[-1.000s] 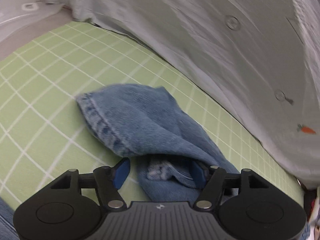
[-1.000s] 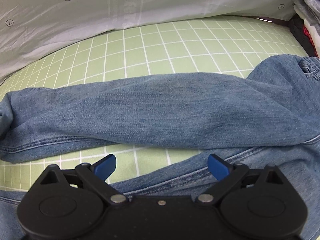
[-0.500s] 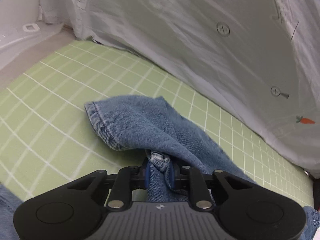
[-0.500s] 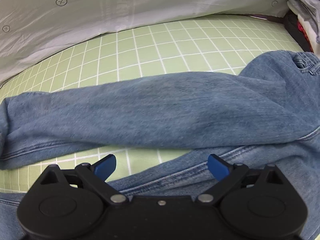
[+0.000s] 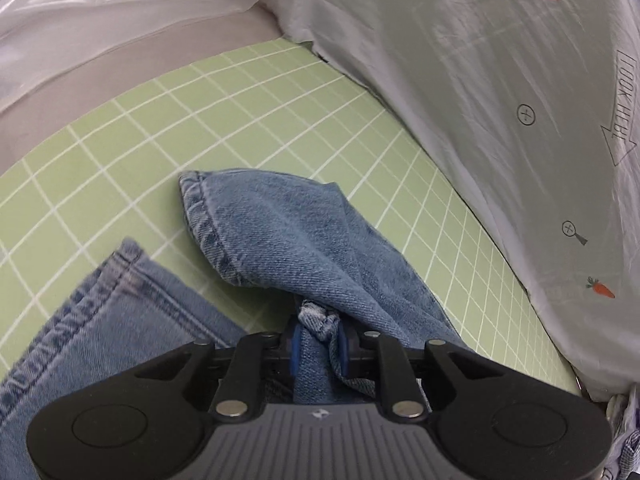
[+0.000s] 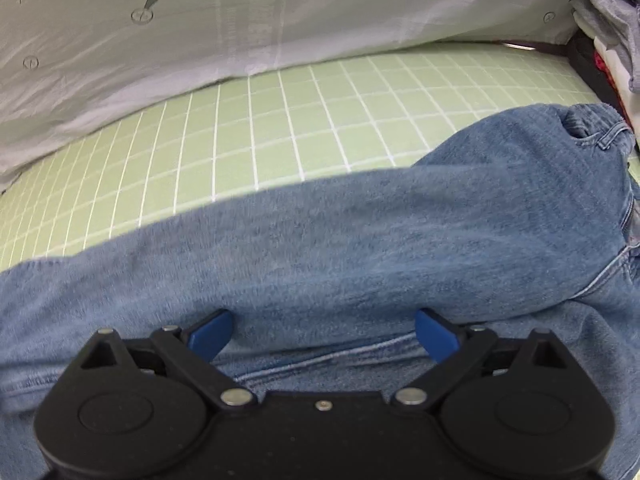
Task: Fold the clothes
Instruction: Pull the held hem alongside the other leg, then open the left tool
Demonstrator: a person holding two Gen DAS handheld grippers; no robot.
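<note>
A pair of blue jeans (image 6: pixel 360 240) lies across the green grid mat (image 6: pixel 280 128). In the left wrist view my left gripper (image 5: pixel 318 346) is shut on a bunched hem of one jeans leg (image 5: pixel 280 236), lifted a little off the mat. The other leg's hem (image 5: pixel 120 304) lies flat at lower left. In the right wrist view my right gripper (image 6: pixel 324 332) stands open just above the jeans legs, with nothing pinched between its blue fingertips (image 6: pixel 208 332). The waistband (image 6: pixel 592 128) is at the far right.
White printed plastic sheeting (image 5: pixel 500 100) with carrot pictures rises along the mat's far side in both views. A stack of folded clothes (image 6: pixel 600 20) sits at the upper right in the right wrist view. A grey floor strip (image 5: pixel 120 64) borders the mat (image 5: pixel 240 120) at upper left.
My left gripper closed on the jeans hem and carried it sideways, bringing the other leg's hem into view. The upper leg now covers the gap of mat in the right wrist view.
</note>
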